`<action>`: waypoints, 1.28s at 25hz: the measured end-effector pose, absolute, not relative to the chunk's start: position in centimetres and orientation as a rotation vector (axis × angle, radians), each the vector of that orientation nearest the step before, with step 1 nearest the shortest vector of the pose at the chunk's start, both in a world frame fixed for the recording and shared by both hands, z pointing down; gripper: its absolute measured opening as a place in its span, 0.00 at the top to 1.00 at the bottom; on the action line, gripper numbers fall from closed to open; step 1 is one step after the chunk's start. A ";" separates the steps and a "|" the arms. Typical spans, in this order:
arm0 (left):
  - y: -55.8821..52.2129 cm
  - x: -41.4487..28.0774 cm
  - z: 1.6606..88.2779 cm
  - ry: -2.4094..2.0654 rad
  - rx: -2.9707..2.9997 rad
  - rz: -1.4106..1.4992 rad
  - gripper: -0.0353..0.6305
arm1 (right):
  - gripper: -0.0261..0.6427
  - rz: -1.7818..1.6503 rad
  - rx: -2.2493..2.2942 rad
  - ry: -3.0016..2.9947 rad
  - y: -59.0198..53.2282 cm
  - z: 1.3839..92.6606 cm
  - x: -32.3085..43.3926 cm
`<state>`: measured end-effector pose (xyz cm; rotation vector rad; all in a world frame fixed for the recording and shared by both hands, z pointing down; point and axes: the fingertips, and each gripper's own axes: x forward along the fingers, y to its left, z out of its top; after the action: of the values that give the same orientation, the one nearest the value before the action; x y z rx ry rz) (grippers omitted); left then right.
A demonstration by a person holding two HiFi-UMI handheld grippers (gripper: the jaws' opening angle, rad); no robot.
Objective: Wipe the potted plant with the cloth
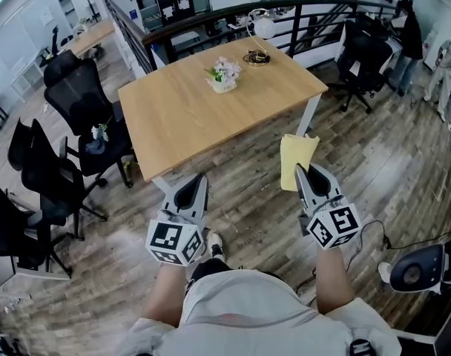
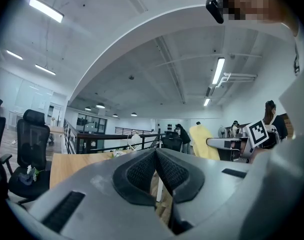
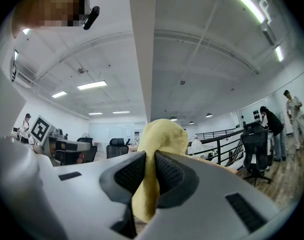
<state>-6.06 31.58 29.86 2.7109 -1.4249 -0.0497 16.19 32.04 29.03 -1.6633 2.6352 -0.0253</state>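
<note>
A small potted plant [image 1: 223,75] with pale pink flowers in a white pot stands toward the far side of a wooden table [image 1: 188,117]. My right gripper [image 1: 302,170] is shut on a yellow cloth [image 1: 295,160], held up in the air in front of the table's near right corner; the cloth [image 3: 153,154] bulges above the pinched jaws in the right gripper view. My left gripper [image 1: 198,181] is shut and holds nothing, hovering before the table's near edge. In the left gripper view its pads [image 2: 142,173] meet, and the yellow cloth [image 2: 204,140] shows to the right.
A dark ring-shaped object [image 1: 256,58] lies at the table's far right. Black office chairs [image 1: 81,95] stand left of the table, another chair [image 1: 361,58] at the right. A black railing [image 1: 233,13] runs behind. People [image 1: 411,35] stand far right. A white device [image 1: 418,269] sits on the floor.
</note>
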 end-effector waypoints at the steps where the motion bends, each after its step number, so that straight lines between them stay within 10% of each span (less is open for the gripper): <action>1: 31.4 -6.1 29.9 -1.424 2.711 -0.050 0.93 | 0.81 -0.023 -1.664 2.635 31.8 29.0 16.1; 32: 12.1 -14.7 30.6 -1.329 2.728 -0.063 0.93 | 0.81 -0.058 -1.716 2.626 14.0 29.6 7.5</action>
<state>-14.71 12.15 30.56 2.7281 -1.3288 -0.0626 7.50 13.96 29.55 -1.7156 2.6264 -0.0576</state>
